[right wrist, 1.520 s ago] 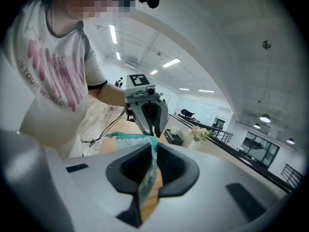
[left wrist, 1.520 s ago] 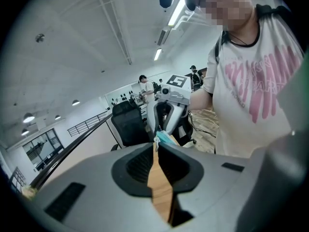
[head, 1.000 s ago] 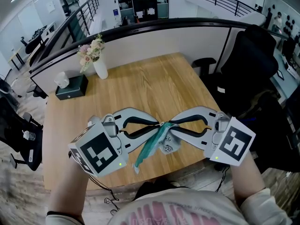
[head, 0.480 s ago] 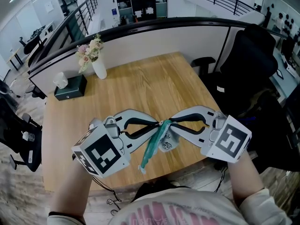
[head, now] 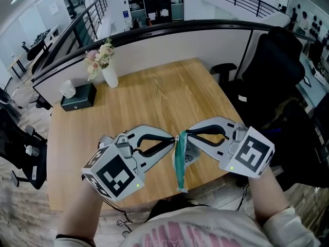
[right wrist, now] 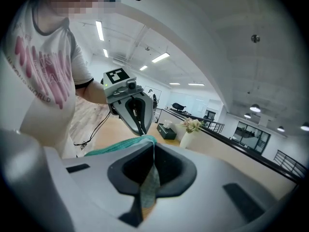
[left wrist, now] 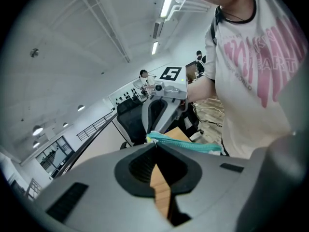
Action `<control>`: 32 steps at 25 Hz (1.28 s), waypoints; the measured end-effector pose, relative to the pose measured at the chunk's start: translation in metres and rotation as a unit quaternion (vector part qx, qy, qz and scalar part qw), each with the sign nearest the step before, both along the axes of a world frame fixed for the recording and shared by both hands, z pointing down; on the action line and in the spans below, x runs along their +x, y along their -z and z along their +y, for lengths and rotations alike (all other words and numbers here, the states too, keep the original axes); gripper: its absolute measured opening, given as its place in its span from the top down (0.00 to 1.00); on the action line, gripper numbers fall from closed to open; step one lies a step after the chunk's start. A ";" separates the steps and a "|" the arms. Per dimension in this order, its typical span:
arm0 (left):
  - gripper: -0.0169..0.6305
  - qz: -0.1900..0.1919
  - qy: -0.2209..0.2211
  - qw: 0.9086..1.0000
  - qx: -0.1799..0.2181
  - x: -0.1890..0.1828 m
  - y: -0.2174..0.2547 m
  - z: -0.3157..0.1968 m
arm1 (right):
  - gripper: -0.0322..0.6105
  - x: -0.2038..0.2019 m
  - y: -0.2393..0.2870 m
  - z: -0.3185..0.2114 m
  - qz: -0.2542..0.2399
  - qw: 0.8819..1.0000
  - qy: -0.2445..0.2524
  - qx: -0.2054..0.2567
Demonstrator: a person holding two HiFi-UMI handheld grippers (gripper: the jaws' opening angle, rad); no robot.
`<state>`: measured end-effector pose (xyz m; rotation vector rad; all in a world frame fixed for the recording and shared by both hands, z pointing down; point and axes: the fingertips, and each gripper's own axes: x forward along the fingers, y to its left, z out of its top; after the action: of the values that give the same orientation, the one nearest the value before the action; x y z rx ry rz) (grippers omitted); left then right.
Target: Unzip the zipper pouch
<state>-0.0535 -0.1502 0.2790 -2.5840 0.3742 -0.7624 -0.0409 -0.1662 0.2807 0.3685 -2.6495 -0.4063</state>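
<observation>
Above the wooden table [head: 154,94], at lower centre, the right gripper [head: 186,136] has just been closing onto the zipper pouch [head: 180,163], which now hangs straight rather than slanted, with the left gripper [head: 172,139] pinching its top too, so unzipping looks ready to begin.

The zipper pouch [head: 180,161] is hanging over the desk's [head: 159,94] six o'clock edge. The vase [head: 110,76] is standing at eleven o'clock, the tissue box [head: 78,95] sitting just left of it.

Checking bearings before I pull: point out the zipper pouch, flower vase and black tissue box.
zipper pouch [head: 179,163], head view, on its teal zipper strip.
flower vase [head: 110,77], head view, on the white body.
black tissue box [head: 80,96], head view, on its dark body.
</observation>
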 end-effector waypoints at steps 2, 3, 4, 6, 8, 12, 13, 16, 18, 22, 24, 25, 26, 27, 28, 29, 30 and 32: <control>0.97 0.000 0.001 1.000 0.004 -0.001 0.000 0.000 | 0.94 -0.001 -0.002 -0.002 0.000 1.000 -0.006 -0.004; 0.97 -0.001 0.003 1.000 0.008 -0.001 0.000 0.000 | 0.94 -0.001 -0.003 -0.003 -0.001 1.000 -0.012 -0.006; 0.97 -0.002 0.006 1.000 0.014 0.000 0.000 0.000 | 0.94 -0.002 -0.004 -0.004 -0.003 1.000 -0.019 -0.009; 0.97 -0.001 0.019 0.999 0.026 0.000 -0.001 -0.002 | 0.94 -0.002 -0.005 -0.008 -0.008 0.999 -0.037 -0.019; 0.97 0.008 0.030 0.999 0.027 0.002 -0.003 -0.002 | 0.94 0.000 -0.007 -0.012 -0.008 0.998 -0.061 -0.029; 0.97 0.021 0.020 1.000 -0.008 0.007 -0.013 0.010 | 0.95 0.008 -0.016 -0.025 -0.010 0.994 -0.096 -0.050; 0.97 0.021 0.015 1.000 -0.015 0.008 -0.015 0.013 | 0.95 0.009 -0.017 -0.026 -0.011 0.993 -0.100 -0.054; 0.97 0.012 0.006 1.000 -0.017 0.009 -0.020 0.018 | 0.95 0.012 -0.020 -0.031 -0.011 0.991 -0.119 -0.065; 0.97 0.008 0.004 1.000 -0.016 0.011 -0.021 0.020 | 0.95 0.015 -0.022 -0.034 -0.014 0.989 -0.127 -0.071; 0.97 0.014 0.000 1.000 -0.027 0.012 -0.021 0.025 | 0.95 0.023 -0.022 -0.040 -0.022 0.986 -0.144 -0.076; 0.97 0.021 0.001 0.999 -0.033 0.012 -0.020 0.025 | 0.95 0.026 -0.021 -0.043 -0.025 0.985 -0.151 -0.078; 0.97 0.024 0.002 0.999 -0.035 0.012 -0.020 0.025 | 0.95 0.027 -0.020 -0.044 -0.026 0.984 -0.155 -0.079; 0.97 0.026 0.003 0.999 -0.037 0.012 -0.020 0.024 | 0.95 0.028 -0.020 -0.045 -0.027 0.984 -0.159 -0.079; 0.97 0.028 0.004 0.999 -0.038 0.011 -0.019 0.024 | 0.95 0.028 -0.020 -0.046 -0.029 0.983 -0.163 -0.080; 0.97 0.029 0.004 0.999 -0.040 0.011 -0.020 0.025 | 0.95 0.029 -0.020 -0.048 -0.031 0.982 -0.167 -0.082; 0.97 0.029 0.004 0.999 -0.041 0.011 -0.020 0.025 | 0.95 0.031 -0.020 -0.049 -0.034 0.981 -0.170 -0.083; 0.97 0.029 0.004 0.999 -0.042 0.011 -0.020 0.026 | 0.95 0.032 -0.020 -0.051 -0.036 0.981 -0.173 -0.085; 0.97 0.030 0.004 0.999 -0.043 0.010 -0.020 0.025 | 0.94 0.034 -0.020 -0.052 -0.037 0.980 -0.175 -0.084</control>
<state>-0.0436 -0.1249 0.2990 -2.6932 0.3779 -0.7194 -0.0069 -0.2185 0.3007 0.7910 -2.5933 -0.0565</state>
